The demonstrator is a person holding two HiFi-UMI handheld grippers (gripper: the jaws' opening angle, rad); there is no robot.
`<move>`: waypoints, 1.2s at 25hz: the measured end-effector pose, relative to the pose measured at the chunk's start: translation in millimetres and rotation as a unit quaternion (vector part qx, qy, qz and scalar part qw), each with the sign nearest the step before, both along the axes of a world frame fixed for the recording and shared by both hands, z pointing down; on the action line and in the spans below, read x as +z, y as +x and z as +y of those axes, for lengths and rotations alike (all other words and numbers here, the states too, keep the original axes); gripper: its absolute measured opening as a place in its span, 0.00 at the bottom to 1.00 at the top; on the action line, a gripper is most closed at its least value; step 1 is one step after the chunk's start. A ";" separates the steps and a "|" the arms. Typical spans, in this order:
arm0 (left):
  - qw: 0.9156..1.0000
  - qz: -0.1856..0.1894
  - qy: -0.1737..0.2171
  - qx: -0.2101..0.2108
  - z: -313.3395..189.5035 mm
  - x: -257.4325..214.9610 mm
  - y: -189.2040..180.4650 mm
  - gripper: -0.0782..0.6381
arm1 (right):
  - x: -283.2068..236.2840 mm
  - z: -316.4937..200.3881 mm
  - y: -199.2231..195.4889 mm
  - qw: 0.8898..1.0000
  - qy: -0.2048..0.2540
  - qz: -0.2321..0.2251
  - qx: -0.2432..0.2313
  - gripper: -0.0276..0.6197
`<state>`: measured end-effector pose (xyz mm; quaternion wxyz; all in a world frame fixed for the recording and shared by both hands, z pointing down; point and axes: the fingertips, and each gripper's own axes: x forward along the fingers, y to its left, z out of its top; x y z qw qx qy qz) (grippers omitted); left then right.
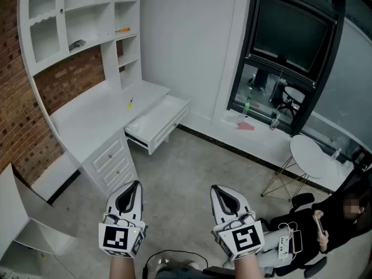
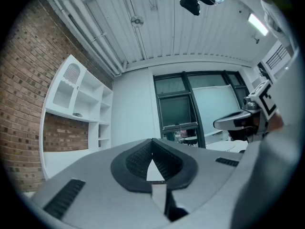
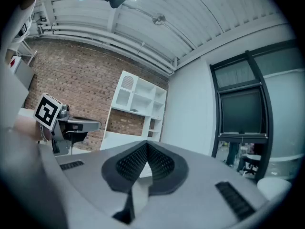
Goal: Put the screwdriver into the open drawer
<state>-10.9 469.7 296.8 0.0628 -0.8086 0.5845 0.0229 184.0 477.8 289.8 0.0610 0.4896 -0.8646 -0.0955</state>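
Screwdriver [image 1: 130, 103] lies on the counter [image 1: 93, 118], just behind the open drawer [image 1: 171, 127] jutting from the counter's front edge. Shelves [image 1: 87, 7] rise behind it. Down front, left tool [image 1: 135, 185] beside right tool [image 1: 216, 189], both well apart from the drawer.

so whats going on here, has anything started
Not really. A person stands back from the white desk with a grey two-jaw tool in each hand. The left tool and the right tool are both shut and empty, pointing towards the desk. The small yellow screwdriver lies untouched on the desktop, and the white drawer just beside it is pulled open.
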 end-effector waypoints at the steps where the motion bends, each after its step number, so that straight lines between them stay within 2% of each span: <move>1: 1.000 0.002 0.000 -0.004 0.4 -1.1 5.5 0.13 | -1.2 0.7 3.5 1.000 0.001 0.001 -0.007 0.06; 7: 1.000 0.002 -0.003 -0.019 0.0 -0.2 37.0 0.13 | 2.1 -1.3 21.7 0.999 0.006 0.019 -0.035 0.05; 12: 0.999 0.003 -0.018 -0.032 -9.9 12.9 44.0 0.13 | 6.9 -18.2 31.0 0.999 -0.005 -0.016 -0.048 0.06; 15: 0.999 0.006 -0.036 -0.032 -24.8 21.0 45.0 0.13 | 10.9 -34.3 32.8 0.999 -0.008 -0.016 -0.049 0.06; 19: 0.999 0.018 -0.029 -0.036 -63.4 23.1 32.8 0.13 | 15.3 -65.8 22.4 0.998 -0.009 -0.014 -0.052 0.06; 24: 0.998 0.041 -0.049 -0.023 -128.7 34.8 14.5 0.13 | 22.8 -127.8 6.8 0.999 -0.018 -0.002 -0.040 0.06; 30: 0.998 0.042 -0.047 -0.010 -221.5 35.3 -27.0 0.13 | 21.0 -217.0 -38.4 0.999 -0.016 0.005 -0.028 0.06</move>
